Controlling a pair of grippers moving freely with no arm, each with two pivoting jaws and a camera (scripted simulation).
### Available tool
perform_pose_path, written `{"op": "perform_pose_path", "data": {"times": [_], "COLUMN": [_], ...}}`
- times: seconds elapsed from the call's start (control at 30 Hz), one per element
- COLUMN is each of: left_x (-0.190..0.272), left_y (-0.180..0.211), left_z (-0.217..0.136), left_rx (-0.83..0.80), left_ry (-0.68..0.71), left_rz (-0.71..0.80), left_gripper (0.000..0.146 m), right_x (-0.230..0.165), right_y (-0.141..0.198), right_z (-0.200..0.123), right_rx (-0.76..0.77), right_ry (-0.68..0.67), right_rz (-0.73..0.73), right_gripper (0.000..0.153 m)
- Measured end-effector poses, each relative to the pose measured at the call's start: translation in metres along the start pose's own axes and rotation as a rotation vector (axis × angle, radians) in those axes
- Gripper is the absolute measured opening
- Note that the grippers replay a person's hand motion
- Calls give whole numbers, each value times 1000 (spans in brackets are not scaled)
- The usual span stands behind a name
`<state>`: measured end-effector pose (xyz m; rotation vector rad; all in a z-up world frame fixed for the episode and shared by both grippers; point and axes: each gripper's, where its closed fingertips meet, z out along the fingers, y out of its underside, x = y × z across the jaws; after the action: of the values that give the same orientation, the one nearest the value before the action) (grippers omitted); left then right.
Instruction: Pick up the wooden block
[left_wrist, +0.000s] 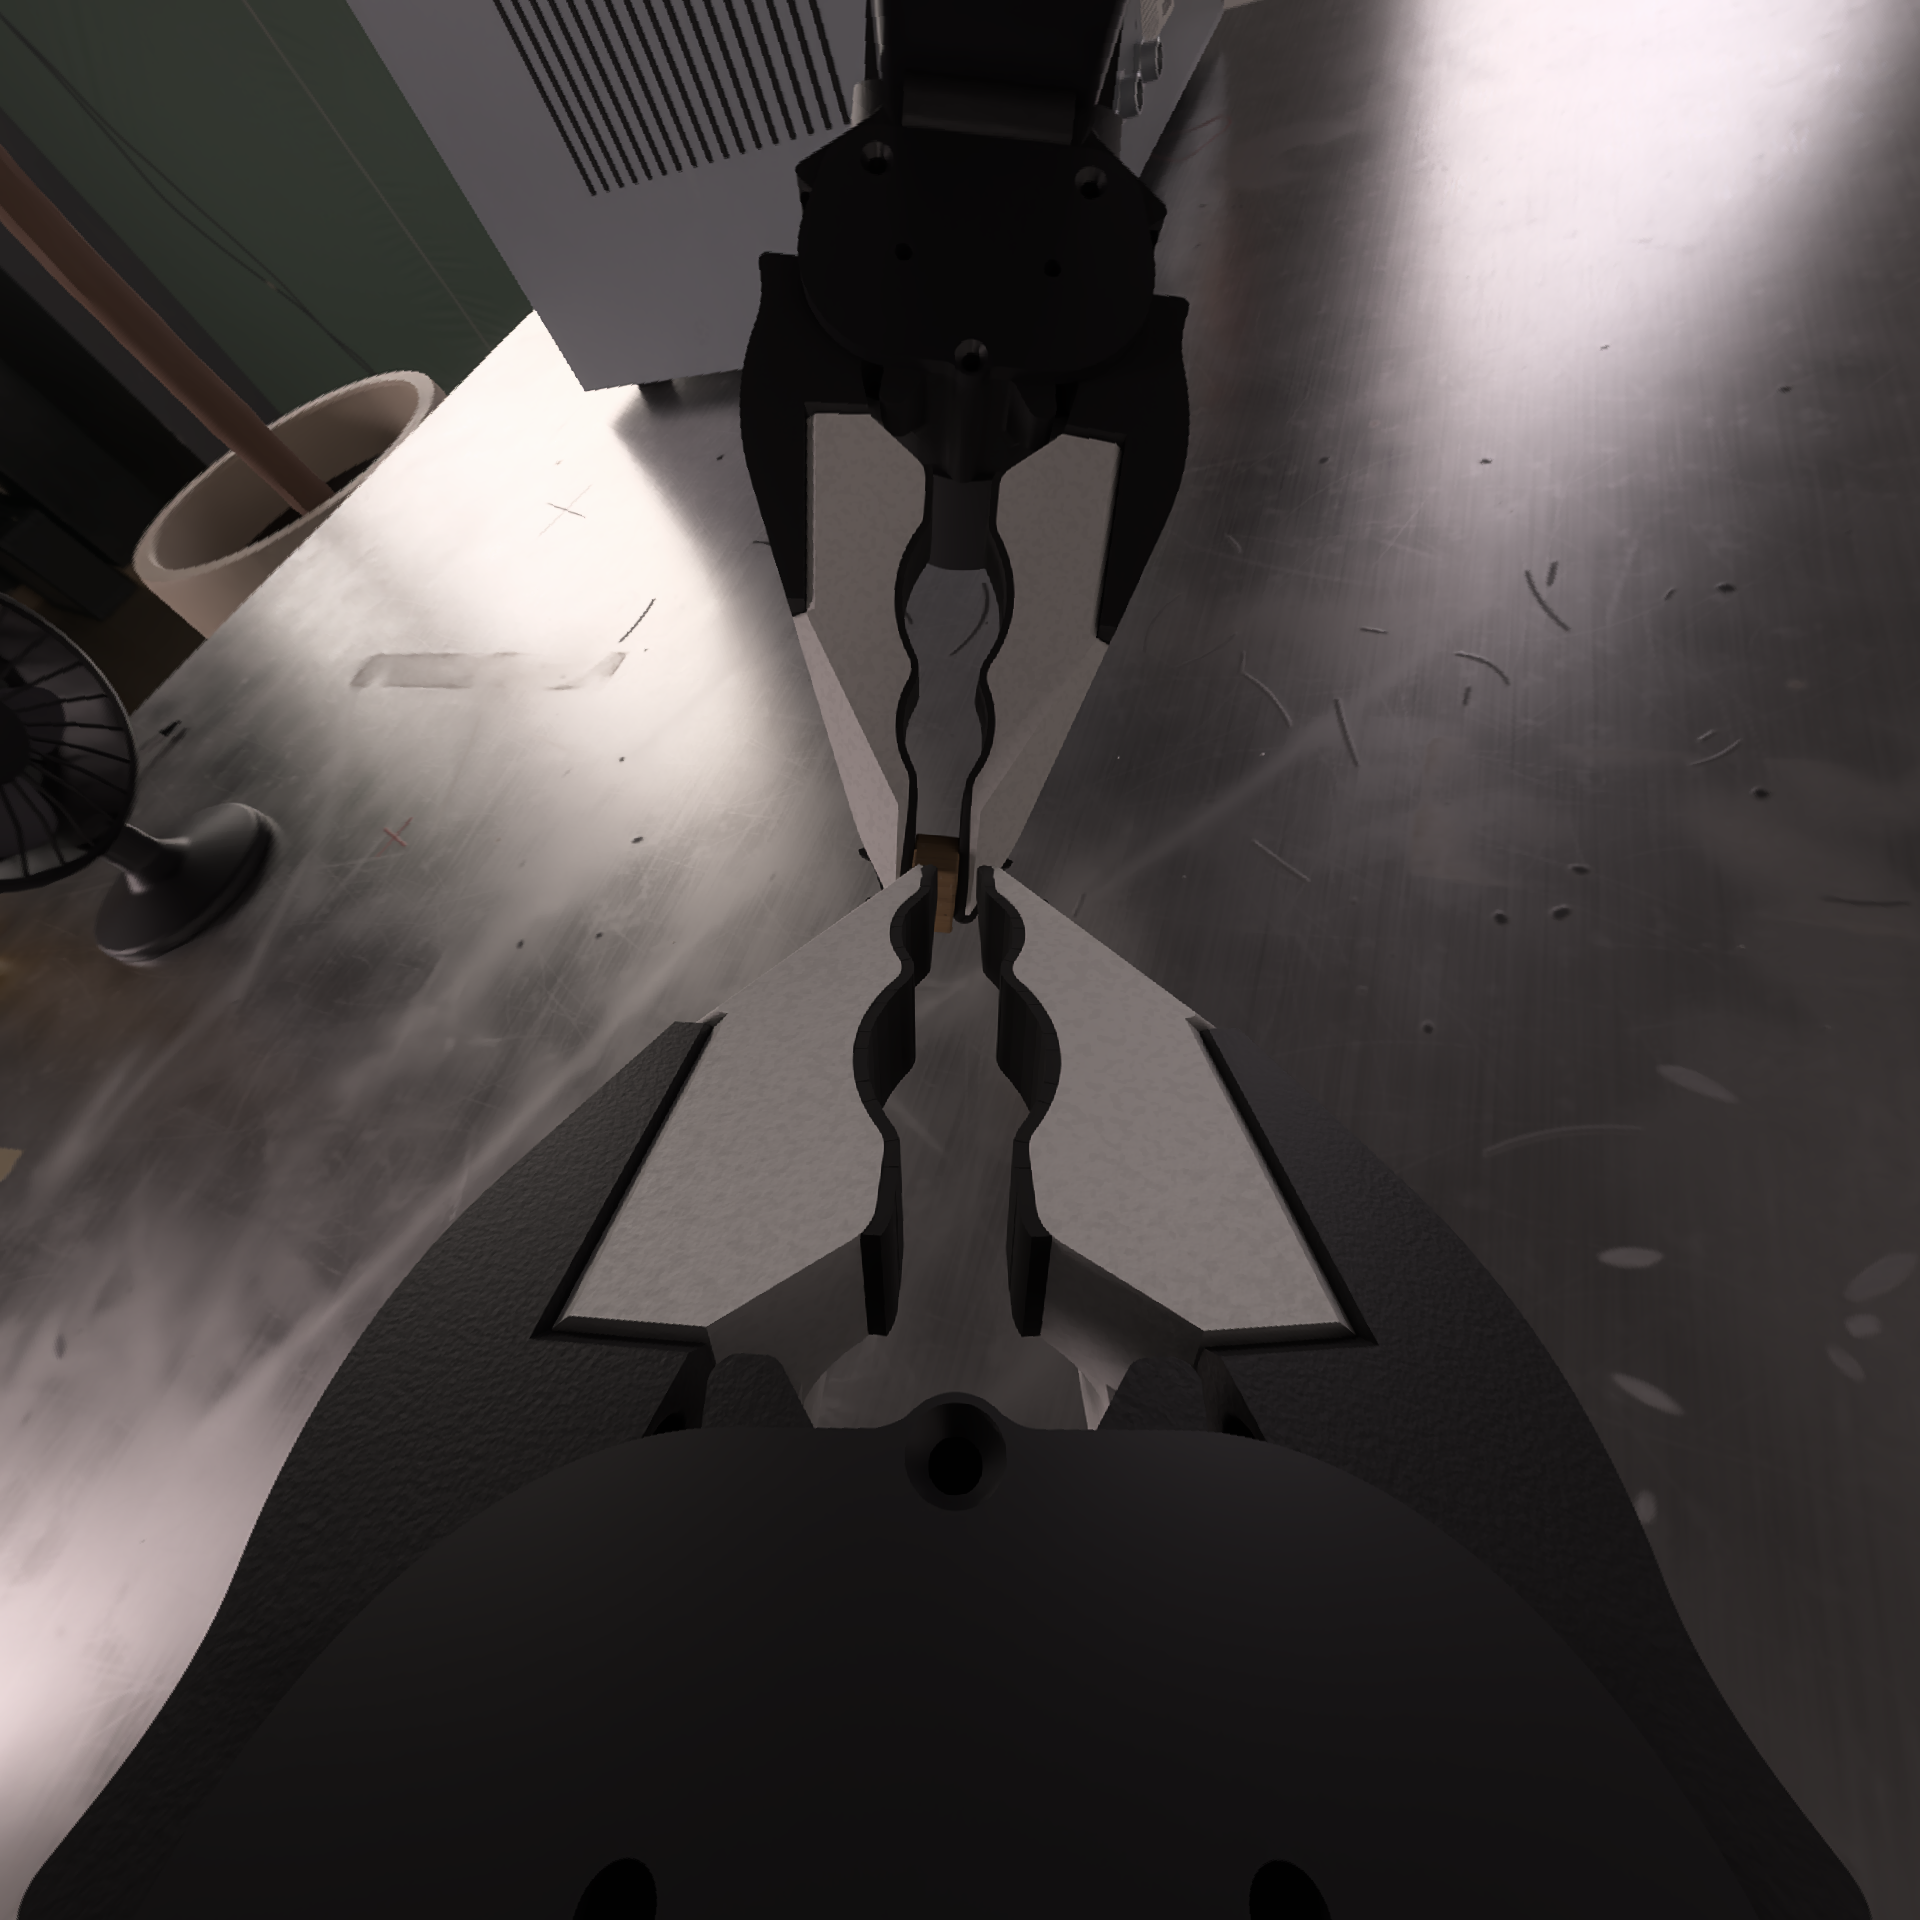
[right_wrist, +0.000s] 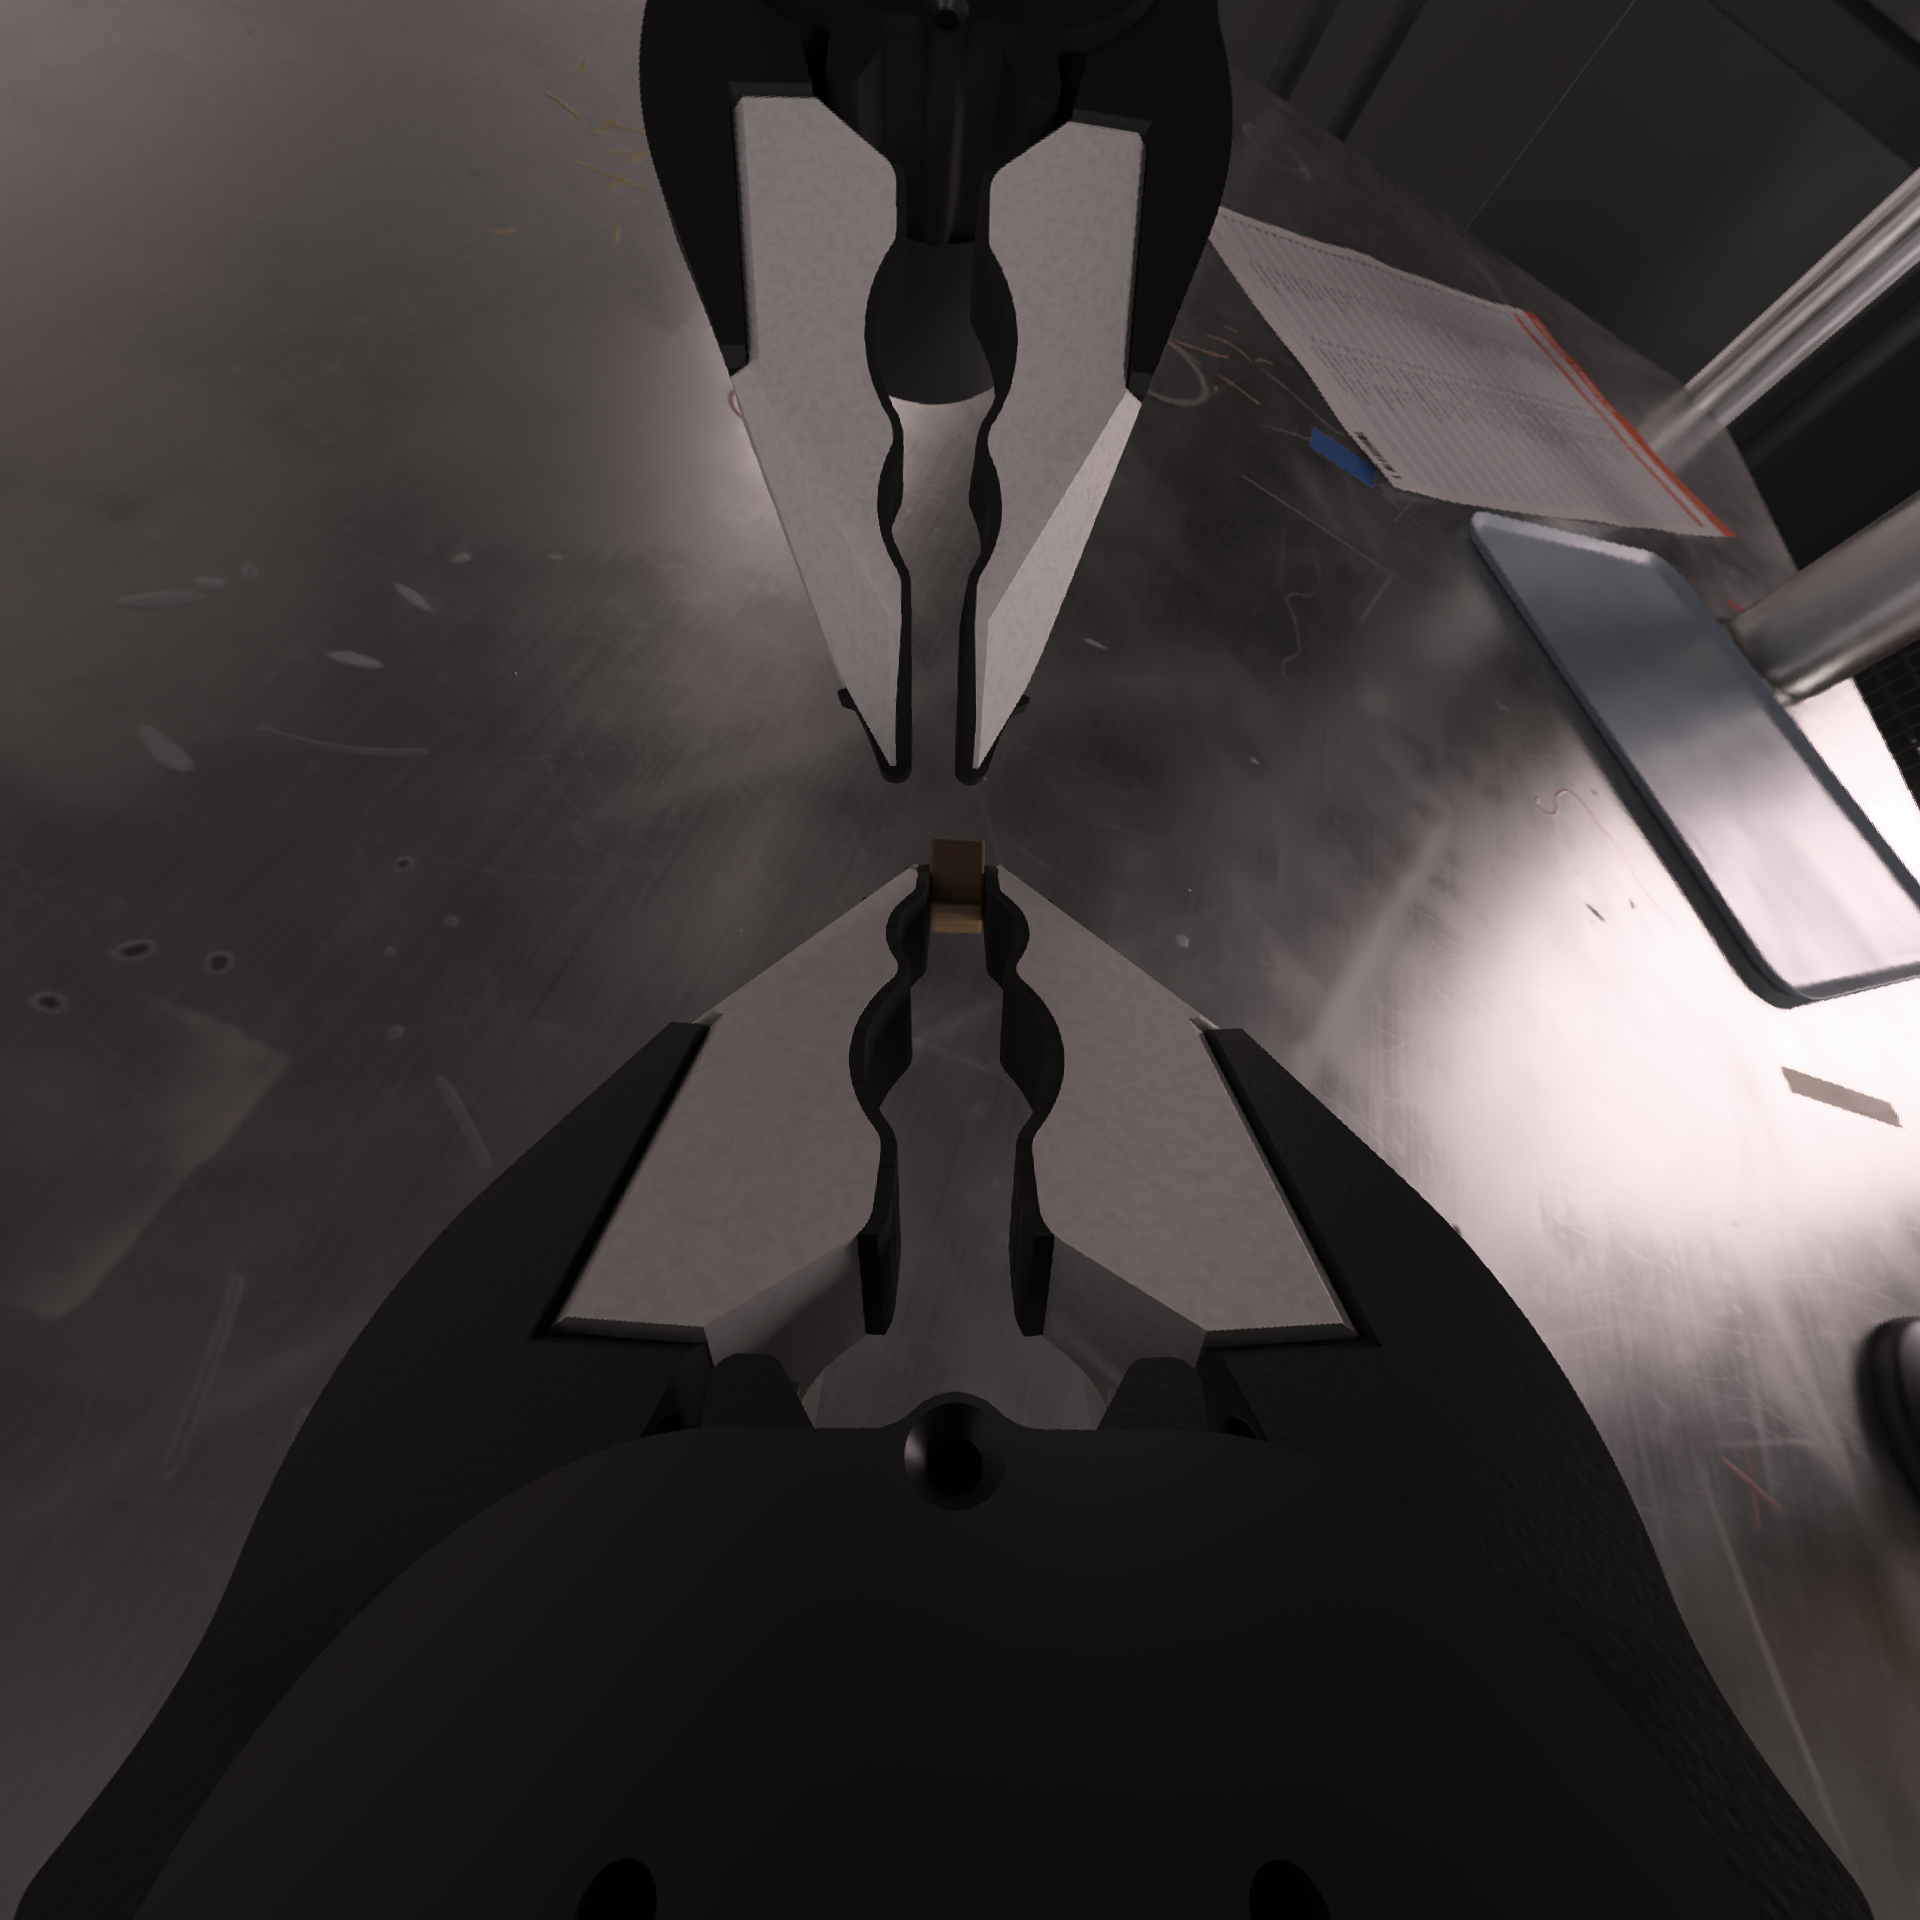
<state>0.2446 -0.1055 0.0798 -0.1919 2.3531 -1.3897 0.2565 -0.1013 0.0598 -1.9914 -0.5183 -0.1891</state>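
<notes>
- The right tongs sit narrow around the small wooden block, their fingertips flanking its two sides at the centre of the right wrist view.
- The left tongs face them from twelve o'clock with a slim gap between the tips; whether they touch the block cannot be told.
- The scratched metal bench lies beneath; whether the block is lifted is unclear.
- The block looks light, stiff and tiny, so it should hold best by opposite flat faces.
- A sheet of paper and a tray lie at two o'clock.
</notes>
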Motion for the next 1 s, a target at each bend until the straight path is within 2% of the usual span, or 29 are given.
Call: {"op": "perform_pose_path", "data": {"times": [0.3, 0.57, 0.83, 1.0], "left_x": [-2, 2, 7, 7], "left_y": [1, -7, 2, -1], "left_z": [-1, -7, -6, -7], "left_rx": [-5, 78, -38, -9], "left_ry": [9, 21, 51, 87], "left_rz": [29, 57, 99, 66], "left_gripper": [8, 7, 7, 7], "right_x": [3, 0, -5, -6], "right_y": [0, -11, -5, -7], "right_z": [1, -3, 2, 0], "right_rx": [-7, 51, -14, 17], "right_ry": [44, 23, 25, 13], "right_rz": [-49, -9, -41, -22], "right_gripper": [9, 9, 9, 9]}}
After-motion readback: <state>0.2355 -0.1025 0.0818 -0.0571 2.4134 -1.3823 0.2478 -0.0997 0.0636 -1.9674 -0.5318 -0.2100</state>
